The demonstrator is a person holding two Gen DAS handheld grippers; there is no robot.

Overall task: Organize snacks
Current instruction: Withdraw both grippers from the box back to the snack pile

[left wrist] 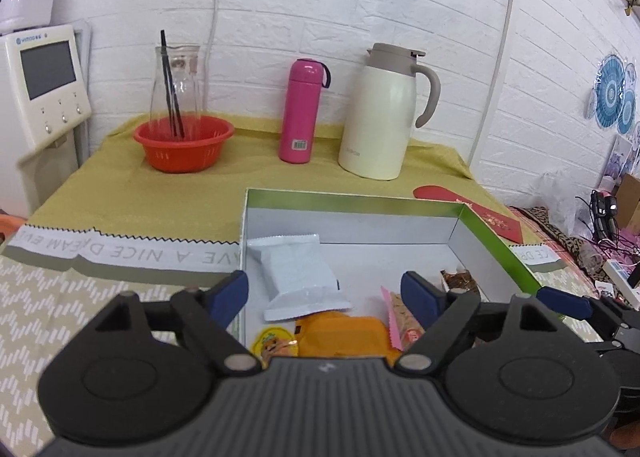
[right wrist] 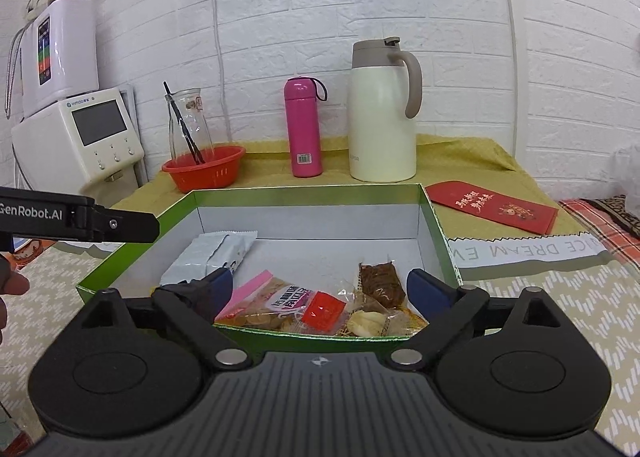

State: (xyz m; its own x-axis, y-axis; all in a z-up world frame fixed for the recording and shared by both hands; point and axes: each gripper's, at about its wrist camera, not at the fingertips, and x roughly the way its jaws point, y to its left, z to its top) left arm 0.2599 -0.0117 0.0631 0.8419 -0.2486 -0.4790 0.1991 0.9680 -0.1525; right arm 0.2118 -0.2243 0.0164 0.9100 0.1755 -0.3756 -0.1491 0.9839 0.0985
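A green box [left wrist: 496,233] with a white inside lies open on the table; it also shows in the right wrist view [right wrist: 438,225]. In it lie a silver-white packet [left wrist: 296,277] [right wrist: 212,253], an orange packet [left wrist: 344,337], a pink-edged biscuit bag [right wrist: 280,301] [left wrist: 402,317] and a brown snack [right wrist: 380,281] [left wrist: 460,281]. My left gripper [left wrist: 326,291] is open and empty above the box's near left part. My right gripper [right wrist: 320,287] is open and empty over the box's near edge. The left gripper's body [right wrist: 80,221] shows at the left of the right wrist view.
At the back of the table stand a red basket [left wrist: 184,145] with a glass carafe [left wrist: 176,85], a pink flask [left wrist: 302,109] and a cream thermos jug [left wrist: 380,113]. A red envelope [right wrist: 492,205] lies right of the box. A water dispenser [right wrist: 80,137] stands at the left.
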